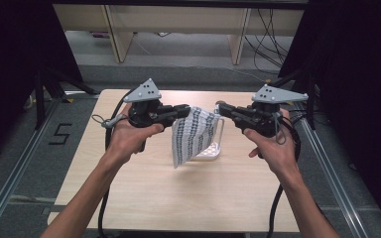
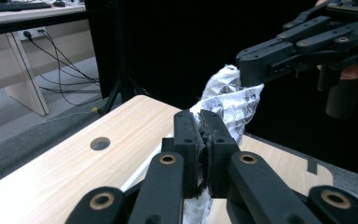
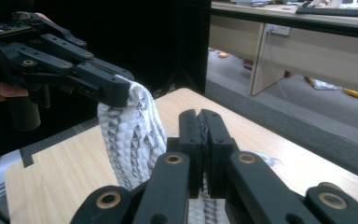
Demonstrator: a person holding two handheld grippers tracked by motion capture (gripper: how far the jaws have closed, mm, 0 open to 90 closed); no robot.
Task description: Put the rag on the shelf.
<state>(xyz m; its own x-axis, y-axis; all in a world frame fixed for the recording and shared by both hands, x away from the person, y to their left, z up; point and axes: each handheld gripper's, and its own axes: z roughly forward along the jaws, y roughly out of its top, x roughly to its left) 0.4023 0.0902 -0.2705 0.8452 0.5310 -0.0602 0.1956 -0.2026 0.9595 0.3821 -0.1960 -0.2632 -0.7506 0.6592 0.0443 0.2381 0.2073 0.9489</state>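
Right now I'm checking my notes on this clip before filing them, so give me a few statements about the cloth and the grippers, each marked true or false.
1. Both grippers hold the patterned cloth. True: the left gripper and the right gripper each pinch an upper corner.
2. The cloth lies flat on the table. False: it hangs in the air between the grippers.
3. A clear container stands on the table behind the cloth. True.
4. The left gripper's jaws stand wide open. False: they are shut on the cloth.
5. The cloth is plain red. False: it is white with dark patterned stripes.
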